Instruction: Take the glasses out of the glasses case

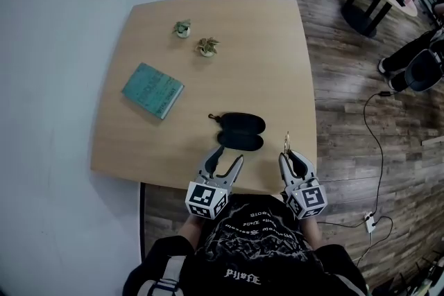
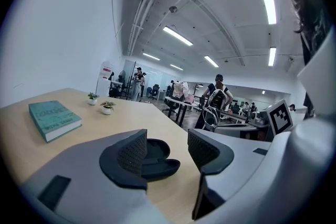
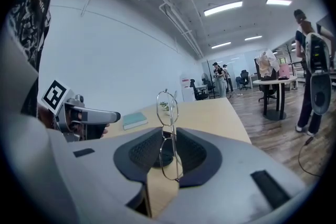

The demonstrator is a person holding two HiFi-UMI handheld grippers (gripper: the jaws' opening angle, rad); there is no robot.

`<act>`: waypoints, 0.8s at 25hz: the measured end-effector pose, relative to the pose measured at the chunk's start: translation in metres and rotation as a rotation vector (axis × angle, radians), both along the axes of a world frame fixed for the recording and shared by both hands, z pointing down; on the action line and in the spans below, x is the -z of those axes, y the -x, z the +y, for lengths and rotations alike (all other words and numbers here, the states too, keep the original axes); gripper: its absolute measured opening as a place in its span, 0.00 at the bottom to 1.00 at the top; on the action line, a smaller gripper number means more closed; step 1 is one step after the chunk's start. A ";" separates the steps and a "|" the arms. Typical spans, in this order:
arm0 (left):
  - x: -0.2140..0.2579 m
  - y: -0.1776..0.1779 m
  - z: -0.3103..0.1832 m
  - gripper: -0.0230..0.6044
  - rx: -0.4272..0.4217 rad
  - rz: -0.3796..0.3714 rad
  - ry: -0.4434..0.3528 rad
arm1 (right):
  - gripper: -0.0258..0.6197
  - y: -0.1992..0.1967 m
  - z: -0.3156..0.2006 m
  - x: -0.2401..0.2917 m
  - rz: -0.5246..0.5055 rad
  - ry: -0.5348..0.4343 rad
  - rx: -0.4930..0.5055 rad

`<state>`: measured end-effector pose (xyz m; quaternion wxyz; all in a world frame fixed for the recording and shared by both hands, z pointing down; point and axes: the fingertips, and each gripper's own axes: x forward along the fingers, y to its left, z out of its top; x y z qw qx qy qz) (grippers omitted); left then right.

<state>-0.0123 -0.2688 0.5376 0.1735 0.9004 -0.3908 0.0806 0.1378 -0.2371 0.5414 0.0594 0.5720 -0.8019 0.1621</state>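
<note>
The black glasses case [image 1: 239,129] lies open on the wooden table [image 1: 229,24], near its front edge. My left gripper [image 1: 224,161] hovers just in front of the case, open and holding nothing; in the left gripper view the case [image 2: 155,157] shows between the spread jaws of that gripper [image 2: 167,152]. To the right of the case, my right gripper [image 1: 291,159] is shut on thin metal-framed glasses [image 1: 286,143]. In the right gripper view the glasses [image 3: 167,108] stand upright and folded, pinched between the pads of the right gripper [image 3: 168,152], one lens rising above the jaws.
A teal book [image 1: 152,90] lies at the table's left. Two small potted plants [image 1: 182,28] [image 1: 207,46] stand towards the far edge. A white wall runs along the left. Beyond the table are wooden floor, a cable [image 1: 378,142] and office chairs.
</note>
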 end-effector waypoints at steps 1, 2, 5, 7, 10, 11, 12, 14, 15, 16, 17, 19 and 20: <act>0.001 0.001 0.000 0.43 0.001 0.006 0.002 | 0.18 0.002 -0.001 0.001 0.002 -0.003 0.005; 0.001 0.002 -0.001 0.43 0.003 0.015 0.006 | 0.18 0.005 -0.003 0.002 0.004 -0.007 0.011; 0.001 0.005 0.000 0.42 0.008 0.032 0.013 | 0.18 0.012 -0.006 0.005 0.006 -0.017 0.031; 0.000 0.008 0.001 0.31 0.018 0.018 0.011 | 0.18 0.017 -0.007 0.004 0.005 -0.018 0.040; -0.004 0.013 0.003 0.16 0.035 -0.007 0.011 | 0.18 0.025 -0.007 0.002 0.004 -0.018 0.052; -0.005 0.014 0.003 0.13 0.039 -0.014 0.011 | 0.18 0.026 -0.007 0.001 0.004 -0.017 0.055; -0.005 0.015 0.004 0.10 0.042 -0.021 0.011 | 0.18 0.027 -0.008 0.001 0.004 -0.016 0.057; -0.005 0.016 0.005 0.04 0.044 -0.036 0.008 | 0.18 0.028 -0.008 0.001 0.004 -0.016 0.056; -0.005 0.016 0.006 0.04 0.041 -0.040 0.008 | 0.18 0.028 -0.008 0.003 0.005 -0.017 0.055; -0.004 0.016 0.007 0.04 0.036 -0.040 0.009 | 0.18 0.028 -0.009 0.004 0.007 -0.020 0.054; -0.004 0.016 0.008 0.04 0.029 -0.037 0.010 | 0.18 0.028 -0.009 0.005 0.010 -0.024 0.055; -0.003 0.015 0.009 0.04 0.018 -0.030 0.009 | 0.18 0.029 -0.008 0.007 0.018 -0.031 0.054; -0.003 0.014 0.009 0.04 0.013 -0.026 0.008 | 0.18 0.029 -0.008 0.007 0.022 -0.033 0.052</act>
